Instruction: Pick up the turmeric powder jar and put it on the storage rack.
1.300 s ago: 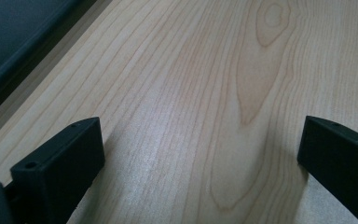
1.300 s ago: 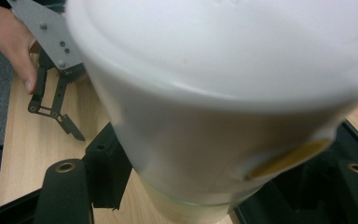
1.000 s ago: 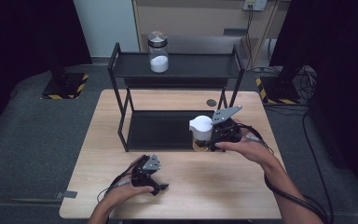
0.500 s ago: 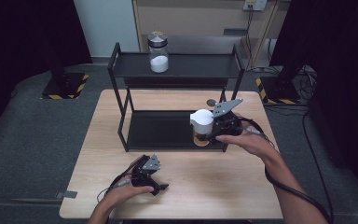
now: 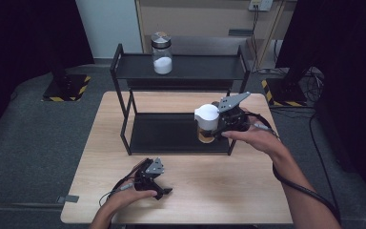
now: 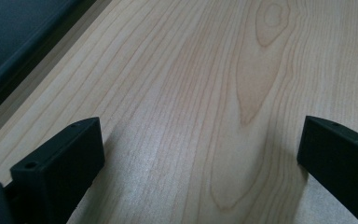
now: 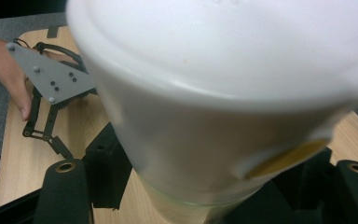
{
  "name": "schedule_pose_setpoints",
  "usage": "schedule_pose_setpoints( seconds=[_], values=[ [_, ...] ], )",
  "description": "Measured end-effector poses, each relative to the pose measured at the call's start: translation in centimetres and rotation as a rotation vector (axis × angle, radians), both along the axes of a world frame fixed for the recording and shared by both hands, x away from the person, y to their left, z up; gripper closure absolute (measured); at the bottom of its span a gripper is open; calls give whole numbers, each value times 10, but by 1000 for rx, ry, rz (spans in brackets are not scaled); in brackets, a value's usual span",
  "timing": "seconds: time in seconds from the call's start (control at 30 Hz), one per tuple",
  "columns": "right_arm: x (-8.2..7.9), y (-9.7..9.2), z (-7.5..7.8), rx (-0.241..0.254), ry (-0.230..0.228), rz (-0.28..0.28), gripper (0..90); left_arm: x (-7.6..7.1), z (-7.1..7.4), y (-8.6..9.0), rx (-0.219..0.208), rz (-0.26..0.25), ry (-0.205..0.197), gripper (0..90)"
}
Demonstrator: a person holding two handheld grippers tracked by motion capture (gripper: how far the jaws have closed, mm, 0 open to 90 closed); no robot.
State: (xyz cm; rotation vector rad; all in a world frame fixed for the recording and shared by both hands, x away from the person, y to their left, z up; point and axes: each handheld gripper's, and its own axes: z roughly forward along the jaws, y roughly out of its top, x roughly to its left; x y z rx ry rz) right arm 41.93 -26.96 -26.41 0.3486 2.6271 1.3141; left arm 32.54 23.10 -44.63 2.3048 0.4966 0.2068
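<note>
Jar with the white lid [image 5: 207, 123] is what we hold in our right gripper [image 5: 218, 125]: a glass body with a broad, smooth white cap that flares wider than the glass, and a brownish-yellow filling low inside it; in the right gripper view the cap [image 7: 223, 70] bulks very close to the camera, the clear glass shows beneath it, and a yellow-orange patch sits at the cap's lower right edge; we can read no brand, label or writing on it. It hangs clear of any surface, above the right end of the lower shelf of the black rack [image 5: 171, 133], near the rack's front right post; the black jaws are clamped on the glass below the cap. A second jar [image 5: 162, 52], with a metal lid and white powder in it, stands on the rack's top shelf, left of its middle; no writing is legible there either. Our left gripper [image 5: 164, 192] rests near the front edge of the wooden tabletop [image 5: 219, 191], towards its left corner, well apart from the rack; its jaws stand wide with nothing but bare wood grain between them.
</note>
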Motion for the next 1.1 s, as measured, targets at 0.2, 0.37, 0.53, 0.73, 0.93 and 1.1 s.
schedule_pose_setpoints(
  seconds=[0.2,0.37,0.53,0.73,0.93,1.1],
  values=[
    [2,0,11,-3,-1,6,313,0,0,0,0,-1,0,0],
    [3,0,21,-12,-1,12,313,-1,-1,0,-8,4,1,0],
    [4,-3,29,-4,1,11,313,0,0,0,-3,1,0,0],
    [8,-5,39,-1,7,28,313,0,-1,0,-4,2,-1,0],
    [14,-4,51,-11,6,44,313,0,-1,0,-4,2,0,0],
    [19,-3,62,-13,7,52,313,0,-1,0,-4,1,0,0]
  ],
)
